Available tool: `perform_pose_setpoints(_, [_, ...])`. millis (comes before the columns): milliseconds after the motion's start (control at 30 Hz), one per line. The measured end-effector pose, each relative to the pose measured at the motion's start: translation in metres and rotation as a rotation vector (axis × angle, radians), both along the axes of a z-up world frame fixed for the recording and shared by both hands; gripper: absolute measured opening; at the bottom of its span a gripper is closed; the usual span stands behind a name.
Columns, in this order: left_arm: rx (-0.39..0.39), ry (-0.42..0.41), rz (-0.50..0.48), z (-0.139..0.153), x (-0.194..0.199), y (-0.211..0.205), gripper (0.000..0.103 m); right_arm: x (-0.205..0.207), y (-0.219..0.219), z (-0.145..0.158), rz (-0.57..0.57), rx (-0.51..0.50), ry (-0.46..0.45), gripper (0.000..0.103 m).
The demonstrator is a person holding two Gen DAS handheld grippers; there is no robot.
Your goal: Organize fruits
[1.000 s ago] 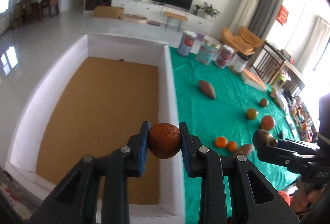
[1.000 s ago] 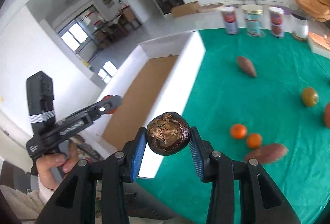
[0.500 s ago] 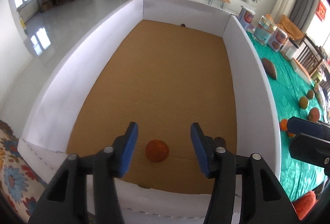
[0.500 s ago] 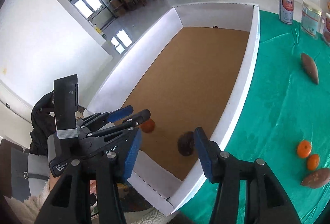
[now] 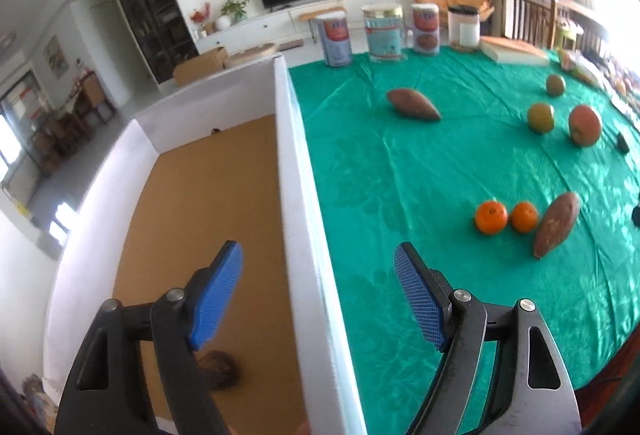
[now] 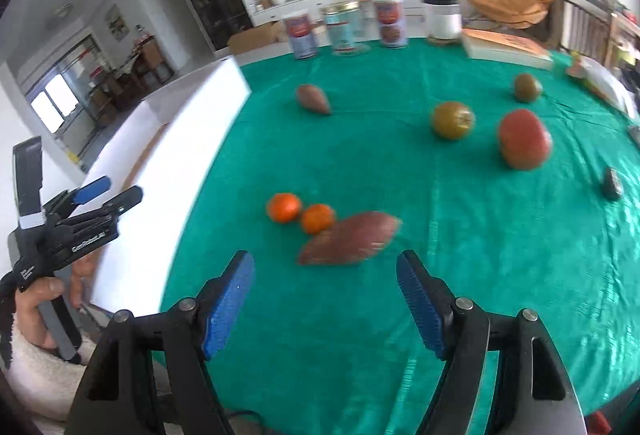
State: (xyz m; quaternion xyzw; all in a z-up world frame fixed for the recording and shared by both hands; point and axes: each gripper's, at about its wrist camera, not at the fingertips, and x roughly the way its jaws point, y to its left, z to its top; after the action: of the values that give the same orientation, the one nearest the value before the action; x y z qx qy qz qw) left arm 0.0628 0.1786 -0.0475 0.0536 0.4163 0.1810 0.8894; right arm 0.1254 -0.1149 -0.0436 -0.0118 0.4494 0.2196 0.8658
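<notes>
My left gripper (image 5: pixel 318 299) is open and empty above the white wall of the cardboard box (image 5: pixel 296 195). A dark brown fruit (image 5: pixel 219 370) lies on the box floor behind its left finger. My right gripper (image 6: pixel 325 303) is open and empty above the green tablecloth (image 6: pixel 400 155), just short of a sweet potato (image 6: pixel 350 238) and two small oranges (image 6: pixel 285 207) (image 6: pixel 317 217). Farther off lie a second sweet potato (image 6: pixel 313 99), a greenish fruit (image 6: pixel 453 120), a red fruit (image 6: pixel 523 144) and a small green fruit (image 6: pixel 527 87). The left gripper also shows in the right wrist view (image 6: pixel 108 191).
Several tins (image 5: pixel 336 41) and a white jar (image 5: pixel 464 29) stand along the far table edge, beside a flat box (image 5: pixel 514 51). A small dark object (image 6: pixel 612 183) lies at the right. The table's near edge curves below my right gripper.
Both grippers let go of their fruits into the box and opened. Both have since swung right, out of the box toward the green table.
</notes>
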Motion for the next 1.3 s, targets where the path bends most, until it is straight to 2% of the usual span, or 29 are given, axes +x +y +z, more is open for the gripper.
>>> perform_pose_setpoints(67, [0.092, -0.017, -0.009, 0.004, -0.007, -0.009, 0.079, 0.017, -0.038, -0.010, -0.136, -0.114, 0.001, 0.081])
perform_pose_setpoints(100, [0.098, -0.016, -0.004, 0.004, -0.010, -0.008, 0.079, 0.026, -0.055, -0.016, -0.197, -0.152, 0.015, 0.082])
perform_pose_setpoints(200, [0.023, 0.013, 0.003, 0.003, -0.019, 0.001, 0.079, 0.047, -0.102, -0.036, -0.367, -0.185, 0.067, 0.083])
perform_pose_setpoints(267, [0.011, 0.015, 0.018, 0.002, -0.026, 0.004, 0.079, 0.060, -0.130, -0.051, -0.491, -0.173, 0.129, 0.083])
perform_pose_setpoints(333, [-0.001, 0.014, 0.021, 0.002, -0.028, 0.004, 0.079, 0.072, -0.143, -0.063, -0.546, -0.142, 0.178, 0.083])
perform_pose_setpoints(467, [0.002, -0.026, 0.065, 0.010, -0.027, 0.001, 0.079, 0.075, -0.137, -0.073, -0.490, -0.143, 0.148, 0.083])
perform_pose_setpoints(600, [0.060, -0.190, 0.075, 0.039, -0.034, -0.023, 0.080, 0.079, -0.124, -0.078, -0.425, -0.119, 0.113, 0.083])
perform_pose_setpoints(667, [0.000, -0.257, 0.035, 0.050, -0.034, -0.038, 0.085, 0.089, -0.120, -0.083, -0.400, -0.116, 0.098, 0.089])
perform_pose_setpoints(733, [-0.093, -0.284, -0.011, 0.054, -0.030, -0.051, 0.086, 0.099, -0.115, -0.087, -0.399, -0.155, 0.066, 0.094])
perform_pose_setpoints(800, [-0.159, -0.262, -0.049, 0.047, -0.021, -0.066, 0.086, 0.107, -0.111, -0.089, -0.394, -0.171, 0.038, 0.095])
perform_pose_setpoints(867, [-0.198, -0.242, -0.091, 0.036, -0.010, -0.084, 0.086, 0.116, -0.108, -0.094, -0.398, -0.195, 0.015, 0.103])
perform_pose_setpoints(1033, [-0.254, -0.177, -0.129, -0.001, 0.020, -0.114, 0.086, 0.145, -0.107, -0.094, -0.427, -0.195, -0.007, 0.103])
perform_pose_setpoints(1200, [-0.254, -0.131, -0.125, -0.035, 0.040, -0.119, 0.086, 0.152, -0.108, -0.095, -0.425, -0.191, -0.008, 0.103])
perform_pose_setpoints(1300, [-0.295, -0.092, -0.110, -0.054, 0.045, -0.109, 0.086, 0.152, -0.107, -0.095, -0.425, -0.192, -0.008, 0.103])
